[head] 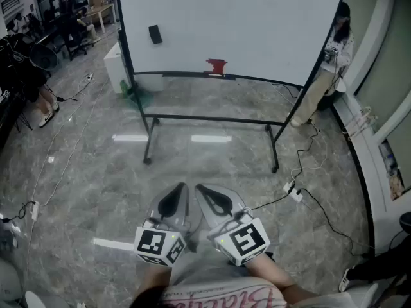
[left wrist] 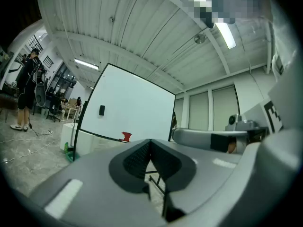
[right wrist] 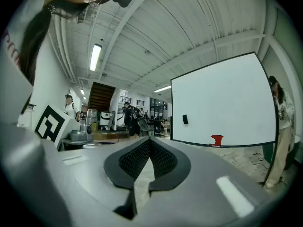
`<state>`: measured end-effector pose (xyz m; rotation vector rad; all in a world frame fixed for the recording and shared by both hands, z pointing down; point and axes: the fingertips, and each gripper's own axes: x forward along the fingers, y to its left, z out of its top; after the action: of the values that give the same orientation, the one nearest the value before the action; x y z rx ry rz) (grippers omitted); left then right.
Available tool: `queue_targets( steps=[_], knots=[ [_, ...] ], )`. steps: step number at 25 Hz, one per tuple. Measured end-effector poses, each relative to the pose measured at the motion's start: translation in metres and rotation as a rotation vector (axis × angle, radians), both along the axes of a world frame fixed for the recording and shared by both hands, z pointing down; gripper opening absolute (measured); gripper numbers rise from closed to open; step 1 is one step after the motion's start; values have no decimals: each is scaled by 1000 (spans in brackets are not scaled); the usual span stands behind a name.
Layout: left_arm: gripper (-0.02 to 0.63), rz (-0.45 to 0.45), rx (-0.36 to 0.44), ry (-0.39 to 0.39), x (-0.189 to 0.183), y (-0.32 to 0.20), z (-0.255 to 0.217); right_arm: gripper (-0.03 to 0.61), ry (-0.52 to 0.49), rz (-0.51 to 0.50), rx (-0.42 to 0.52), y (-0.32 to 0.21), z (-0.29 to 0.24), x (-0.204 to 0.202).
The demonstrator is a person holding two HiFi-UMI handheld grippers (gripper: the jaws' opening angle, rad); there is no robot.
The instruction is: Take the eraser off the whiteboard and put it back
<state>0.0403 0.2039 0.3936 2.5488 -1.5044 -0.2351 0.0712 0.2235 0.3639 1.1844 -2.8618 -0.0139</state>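
A small black eraser (head: 155,34) sticks to the left part of the big whiteboard (head: 257,24), well ahead of me across the floor. The same eraser (left wrist: 102,110) (right wrist: 185,119) shows small in both gripper views. Both grippers are held side by side close to my body, far from the board. My left gripper (head: 182,188) is shut, its tips touching, with nothing between them. My right gripper (head: 199,189) is shut too, and empty. Both point level toward the whiteboard (left wrist: 132,108) (right wrist: 222,103).
A red object (head: 216,65) rests on the board's tray. The board stands on a black wheeled frame (head: 212,120). A person (head: 327,69) stands at its right edge. Cables and a power strip (head: 294,192) lie on the floor at right; desks and chairs (head: 64,24) stand at left.
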Motion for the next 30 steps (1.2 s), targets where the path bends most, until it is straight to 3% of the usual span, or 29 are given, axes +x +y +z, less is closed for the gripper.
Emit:
queue_targets(
  steps=[14,30],
  knots=[
    [-1,-10,-9,9,3,-16,4,0,2,19,8,-11,3,11],
    [0,-38,-6,-5,10,-99,4,2,-2,-2,-19,-94,8,22]
  ],
)
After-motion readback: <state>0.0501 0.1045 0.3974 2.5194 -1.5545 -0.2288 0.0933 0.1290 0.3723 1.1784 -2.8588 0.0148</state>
